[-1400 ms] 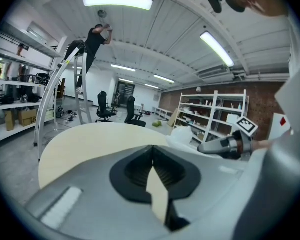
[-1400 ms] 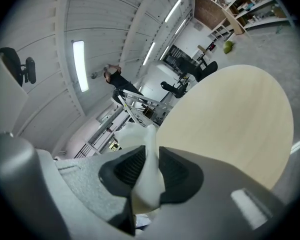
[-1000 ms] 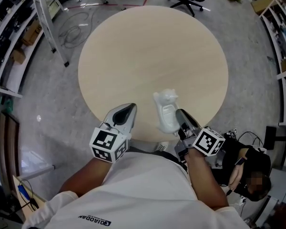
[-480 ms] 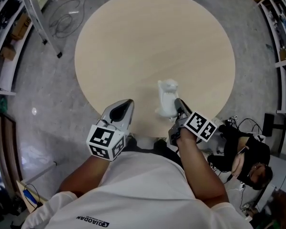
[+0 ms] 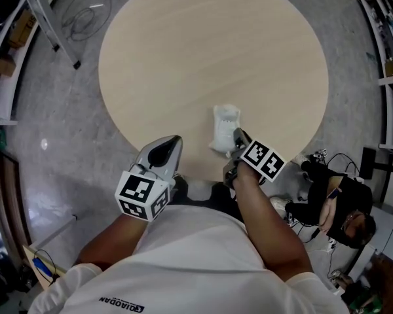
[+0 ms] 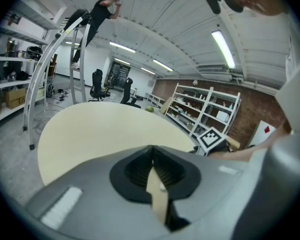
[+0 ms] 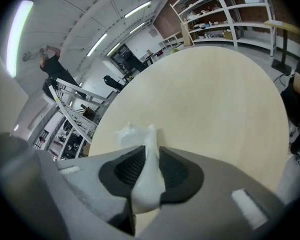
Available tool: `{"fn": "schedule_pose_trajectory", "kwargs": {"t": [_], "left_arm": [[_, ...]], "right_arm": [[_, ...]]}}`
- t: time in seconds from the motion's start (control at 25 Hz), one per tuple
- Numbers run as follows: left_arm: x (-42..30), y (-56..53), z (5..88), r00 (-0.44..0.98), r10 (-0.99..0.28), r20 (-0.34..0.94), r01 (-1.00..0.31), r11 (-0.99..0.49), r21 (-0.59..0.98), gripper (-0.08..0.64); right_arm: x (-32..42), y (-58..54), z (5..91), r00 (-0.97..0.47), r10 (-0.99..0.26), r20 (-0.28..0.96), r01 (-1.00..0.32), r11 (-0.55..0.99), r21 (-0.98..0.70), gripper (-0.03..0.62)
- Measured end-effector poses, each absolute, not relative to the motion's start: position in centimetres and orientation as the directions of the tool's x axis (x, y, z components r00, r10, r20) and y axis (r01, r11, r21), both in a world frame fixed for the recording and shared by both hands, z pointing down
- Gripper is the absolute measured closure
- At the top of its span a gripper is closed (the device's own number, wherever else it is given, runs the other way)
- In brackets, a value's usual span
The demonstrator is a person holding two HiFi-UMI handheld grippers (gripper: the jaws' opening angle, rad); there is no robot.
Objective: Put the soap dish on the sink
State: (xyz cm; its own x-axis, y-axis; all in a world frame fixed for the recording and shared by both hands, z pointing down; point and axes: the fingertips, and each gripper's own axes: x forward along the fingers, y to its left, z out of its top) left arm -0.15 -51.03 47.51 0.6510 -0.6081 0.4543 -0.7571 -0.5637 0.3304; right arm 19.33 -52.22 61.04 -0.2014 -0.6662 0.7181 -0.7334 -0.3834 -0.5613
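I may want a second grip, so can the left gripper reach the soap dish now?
Probably yes. The soap dish is clamped in the right gripper by the table's near edge, and the left gripper sits beside it with nothing between. Its jaws are together, so they would need opening first.
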Motion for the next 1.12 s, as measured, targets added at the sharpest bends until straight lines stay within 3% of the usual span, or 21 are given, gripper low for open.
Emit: {"fn": "schedule_pose_trajectory", "kwargs": {"t": [0.64,0.92,1.04,1.12], "left_arm": [[-0.4,-50.6,47.0,0.668,-0.593,0.449,-0.741,-0.584,0.331,0.552],[0.3,-51.3,45.9,0.714,-0.565,0.414,-0.696,-0.640,0.326,0.552],[0.4,-51.7,45.2,0.743,-0.542,0.393,-0.663,-0.679,0.316,0.552],[0.4,-51.9,44.8,0.763,-0.525,0.377,-0.638,-0.705,0.310,0.552]], "right_arm": [[19.4,-51.8,61.0,-0.217,-0.672,0.708,-0.707,-0.391,-0.589,0.480],[20.4,-51.6,55.9,-0.209,-0.751,0.626,-0.742,-0.295,-0.602,0.485],[19.3,-51.1,52.5,-0.247,-0.794,0.555,-0.766,-0.191,-0.614,0.585],[18.3,-50.6,50.1,-0.285,-0.822,0.493,-0.785,-0.095,-0.612,0.591]]}}
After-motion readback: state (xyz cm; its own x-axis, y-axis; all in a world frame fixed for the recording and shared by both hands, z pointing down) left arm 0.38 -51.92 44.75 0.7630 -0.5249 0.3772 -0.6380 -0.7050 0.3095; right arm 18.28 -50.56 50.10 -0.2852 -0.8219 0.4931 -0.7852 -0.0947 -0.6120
